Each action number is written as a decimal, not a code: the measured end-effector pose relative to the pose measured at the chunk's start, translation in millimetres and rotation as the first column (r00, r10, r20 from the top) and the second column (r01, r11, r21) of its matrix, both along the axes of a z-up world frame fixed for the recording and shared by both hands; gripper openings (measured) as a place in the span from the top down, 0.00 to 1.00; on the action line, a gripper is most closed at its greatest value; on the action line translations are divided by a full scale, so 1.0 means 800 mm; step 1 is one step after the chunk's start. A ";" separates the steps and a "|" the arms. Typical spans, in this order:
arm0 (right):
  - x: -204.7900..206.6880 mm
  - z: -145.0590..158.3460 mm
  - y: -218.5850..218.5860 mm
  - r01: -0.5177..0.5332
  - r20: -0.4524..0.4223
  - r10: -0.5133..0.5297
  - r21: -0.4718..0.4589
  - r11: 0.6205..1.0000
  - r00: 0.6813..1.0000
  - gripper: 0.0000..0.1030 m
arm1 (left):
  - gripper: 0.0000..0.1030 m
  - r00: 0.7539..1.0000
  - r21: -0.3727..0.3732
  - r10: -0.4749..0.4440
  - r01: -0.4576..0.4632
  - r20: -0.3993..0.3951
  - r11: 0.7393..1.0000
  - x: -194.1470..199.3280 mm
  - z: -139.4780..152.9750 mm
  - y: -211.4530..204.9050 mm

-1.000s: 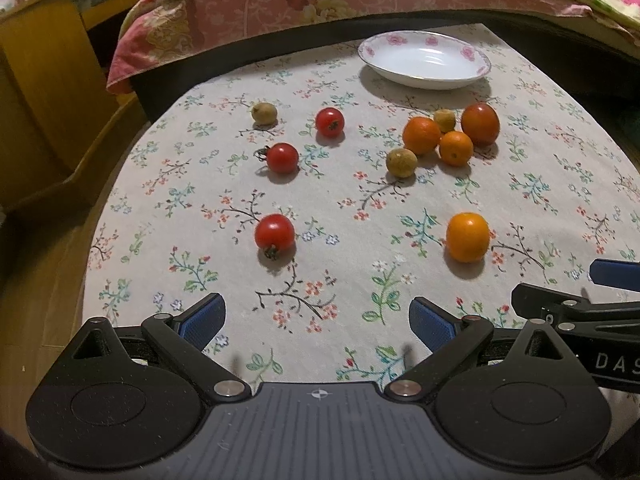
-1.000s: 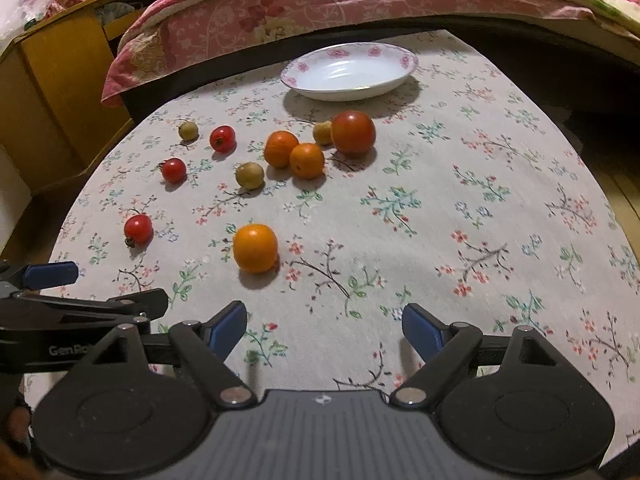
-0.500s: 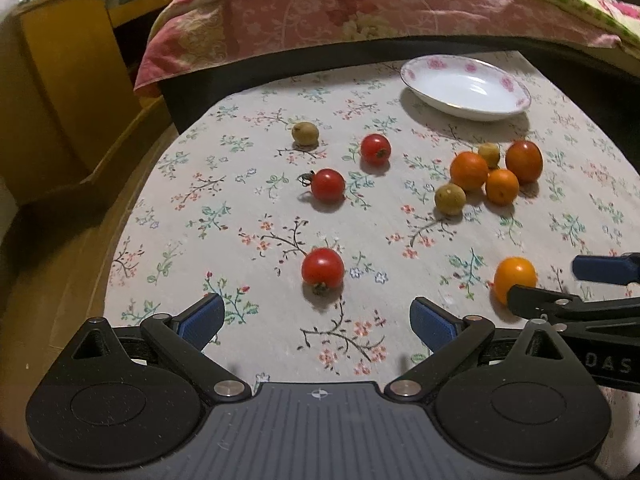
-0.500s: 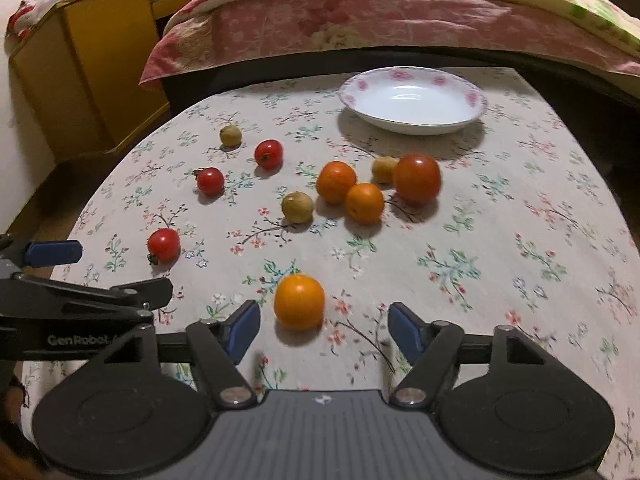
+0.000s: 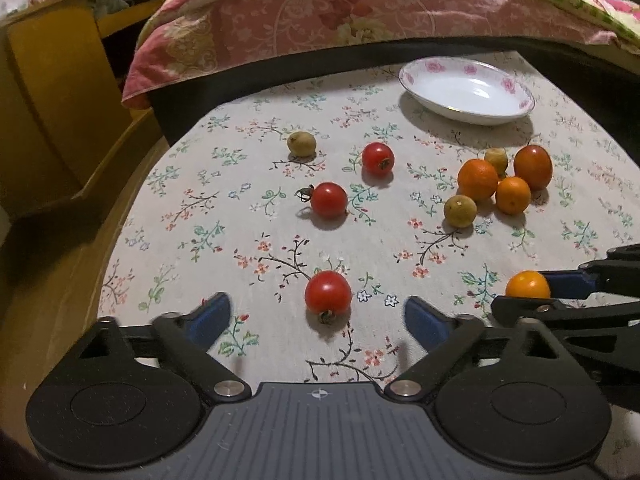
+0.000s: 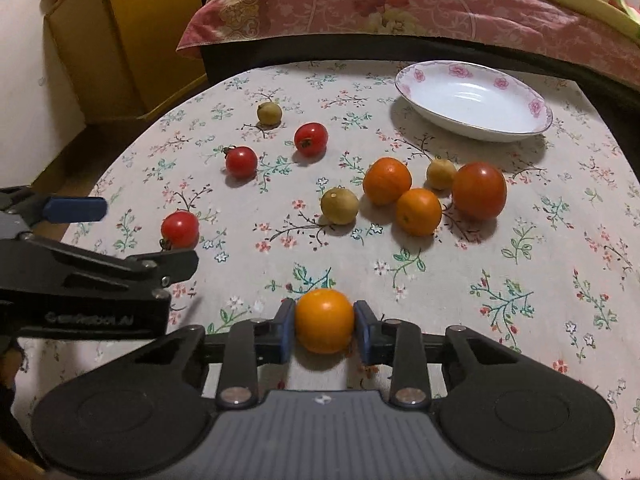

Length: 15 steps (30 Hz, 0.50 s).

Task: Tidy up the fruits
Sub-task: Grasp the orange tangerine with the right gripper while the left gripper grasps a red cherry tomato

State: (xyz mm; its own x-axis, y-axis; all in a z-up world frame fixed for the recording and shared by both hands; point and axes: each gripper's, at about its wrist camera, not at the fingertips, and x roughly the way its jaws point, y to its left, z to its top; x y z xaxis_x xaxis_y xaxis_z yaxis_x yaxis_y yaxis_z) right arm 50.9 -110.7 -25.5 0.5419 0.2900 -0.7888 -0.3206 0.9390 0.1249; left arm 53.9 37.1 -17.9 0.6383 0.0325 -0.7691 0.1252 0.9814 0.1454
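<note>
My right gripper (image 6: 324, 326) is shut on a yellow-orange fruit (image 6: 324, 320) that sits on the floral tablecloth (image 6: 520, 260); that fruit (image 5: 527, 285) also shows between its blue pads in the left wrist view. My left gripper (image 5: 318, 316) is open, with a red tomato (image 5: 328, 293) between its fingertips, untouched. Two more red tomatoes (image 5: 329, 199) (image 5: 377, 157) lie farther back. A cluster of two oranges (image 6: 387, 180) (image 6: 418, 211), a big tomato (image 6: 479, 190) and small brown fruits (image 6: 339, 205) lies mid-table. An empty white plate (image 6: 416, 96) stands at the back right.
A brown fruit (image 5: 301, 143) lies alone at the back left. The round table's edge drops off at the left toward a yellow wooden cabinet (image 5: 48, 92). A bed with a pink quilt (image 5: 320, 16) runs behind the table.
My right gripper has moved forward and closed on the yellow-orange fruit. My left gripper has moved forward, bringing the near red tomato between its open fingers.
</note>
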 end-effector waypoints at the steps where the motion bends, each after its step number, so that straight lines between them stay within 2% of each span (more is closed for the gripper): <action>1: 0.001 0.000 -0.001 0.001 -0.003 -0.001 0.005 1.000 1.000 0.75 | 0.21 1.000 0.003 -0.005 0.005 -0.011 1.000 0.003 -0.003 -0.001; 3: 0.002 0.000 -0.004 0.007 -0.008 -0.006 0.018 1.000 1.000 0.75 | 0.34 1.000 -0.009 -0.003 0.002 -0.031 1.000 0.010 -0.008 0.001; 8: 0.003 0.000 -0.012 0.020 -0.020 -0.019 0.055 0.998 1.000 0.75 | 0.44 0.999 -0.026 0.007 -0.008 -0.047 1.000 0.020 -0.014 0.005; 15: 0.002 -0.004 -0.018 0.016 -0.008 -0.016 0.095 0.995 1.000 0.75 | 0.44 0.999 -0.029 0.006 -0.007 -0.051 1.000 0.026 -0.019 0.003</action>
State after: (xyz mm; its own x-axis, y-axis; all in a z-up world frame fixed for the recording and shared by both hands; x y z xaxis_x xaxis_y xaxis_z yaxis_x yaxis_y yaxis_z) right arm 52.5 -125.3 -28.6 0.5415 0.3553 -0.7619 -0.3045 0.9277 0.2162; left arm 75.0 39.5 -32.9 0.5981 0.0135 -0.8013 0.1252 0.9860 0.1100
